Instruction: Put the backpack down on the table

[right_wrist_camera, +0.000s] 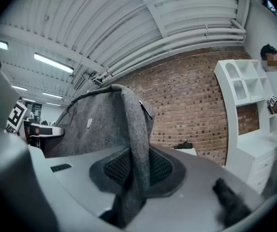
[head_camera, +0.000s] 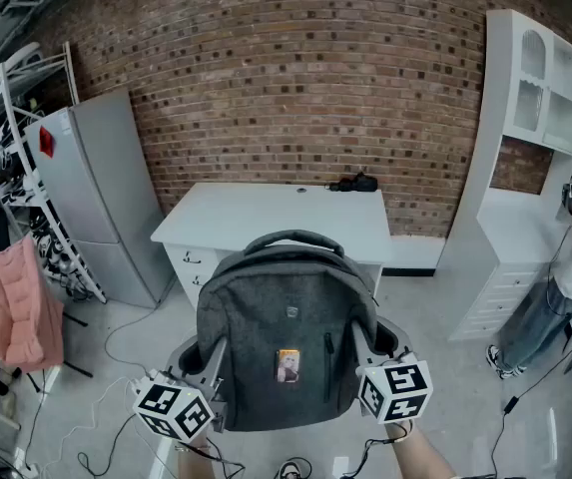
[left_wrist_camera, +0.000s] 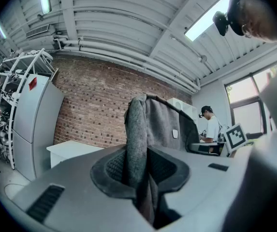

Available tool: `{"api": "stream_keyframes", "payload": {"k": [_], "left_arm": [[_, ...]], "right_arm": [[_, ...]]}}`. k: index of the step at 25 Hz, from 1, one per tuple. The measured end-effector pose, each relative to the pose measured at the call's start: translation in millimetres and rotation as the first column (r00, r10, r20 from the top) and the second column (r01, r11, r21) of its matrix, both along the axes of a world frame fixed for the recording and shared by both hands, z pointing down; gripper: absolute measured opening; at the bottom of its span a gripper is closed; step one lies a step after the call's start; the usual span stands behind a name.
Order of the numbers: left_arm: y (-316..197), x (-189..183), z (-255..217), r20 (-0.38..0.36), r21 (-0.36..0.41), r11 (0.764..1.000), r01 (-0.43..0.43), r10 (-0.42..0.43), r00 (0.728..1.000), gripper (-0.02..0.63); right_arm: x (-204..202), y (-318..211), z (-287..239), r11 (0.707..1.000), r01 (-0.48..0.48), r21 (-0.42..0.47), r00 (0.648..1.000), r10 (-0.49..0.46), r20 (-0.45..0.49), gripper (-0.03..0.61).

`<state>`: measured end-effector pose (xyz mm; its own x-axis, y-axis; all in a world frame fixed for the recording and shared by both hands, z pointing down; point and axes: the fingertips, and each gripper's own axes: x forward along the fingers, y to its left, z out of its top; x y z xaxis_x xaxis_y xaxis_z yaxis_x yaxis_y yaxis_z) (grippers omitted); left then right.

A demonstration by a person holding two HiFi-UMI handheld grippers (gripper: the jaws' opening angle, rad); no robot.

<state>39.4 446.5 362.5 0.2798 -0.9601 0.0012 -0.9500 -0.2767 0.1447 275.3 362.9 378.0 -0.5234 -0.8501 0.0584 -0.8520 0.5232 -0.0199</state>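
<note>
A grey fabric backpack (head_camera: 284, 342) hangs upright in the air in front of me, its top handle up and a small badge on its front. My left gripper (head_camera: 209, 352) is shut on the backpack's left side, where the grey cloth (left_wrist_camera: 137, 149) is pinched between the dark pads. My right gripper (head_camera: 368, 345) is shut on the right side, with a fold of cloth (right_wrist_camera: 137, 153) clamped between its pads. The white table (head_camera: 286, 218) stands beyond the backpack against the brick wall, and the backpack is apart from it.
A small black object (head_camera: 353, 183) lies at the table's back edge. A grey fridge (head_camera: 101, 193) and a rack with a pink cloth (head_camera: 21, 302) stand at the left. A white shelf unit (head_camera: 540, 148) and a person (head_camera: 570, 267) are at the right. Cables lie on the floor.
</note>
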Motion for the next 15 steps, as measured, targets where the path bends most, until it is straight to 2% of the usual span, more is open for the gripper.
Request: {"api": "stream_keyframes", "payload": {"k": [11, 15], "left_arm": [[-14.3, -11.2, 6.4, -0.008, -0.011, 1.0, -0.029, 0.028, 1.0, 0.084], [-20.8, -20.4, 8.9, -0.008, -0.019, 0.999, -0.031, 0.031, 0.999, 0.084]], "right_arm": [[-9.6, -8.4, 4.0, 1.0, -0.024, -0.007, 1.0, 0.024, -0.006, 0.083], [-19.8, -19.2, 7.5, 0.999, -0.004, -0.044, 1.0, 0.005, 0.015, 0.086]]}}
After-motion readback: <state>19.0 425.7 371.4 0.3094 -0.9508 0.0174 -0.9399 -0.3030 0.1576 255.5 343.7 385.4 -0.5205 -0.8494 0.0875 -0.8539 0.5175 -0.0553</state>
